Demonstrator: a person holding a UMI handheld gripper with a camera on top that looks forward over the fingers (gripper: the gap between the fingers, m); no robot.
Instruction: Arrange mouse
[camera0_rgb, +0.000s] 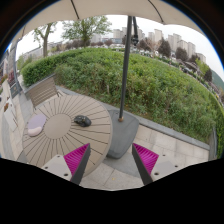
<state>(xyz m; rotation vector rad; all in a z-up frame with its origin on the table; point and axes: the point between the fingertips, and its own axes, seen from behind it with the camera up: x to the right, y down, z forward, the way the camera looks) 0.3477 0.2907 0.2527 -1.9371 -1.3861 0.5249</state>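
Note:
A dark computer mouse (82, 121) lies on a round wooden slatted table (60, 140), near its right side. A pale mouse pad (37, 124) lies on the same table to the left of the mouse. My gripper (112, 160) is held high, well back from the table and to its right. Its fingers with magenta pads (76, 157) stand wide apart and hold nothing. Between them I see only paving and the parasol base.
A grey concrete parasol base (121, 135) with a dark pole (126, 60) stands just right of the table, ahead of the fingers. A wooden chair (42, 91) stands behind the table. A hedge (130, 80) bounds the paved terrace.

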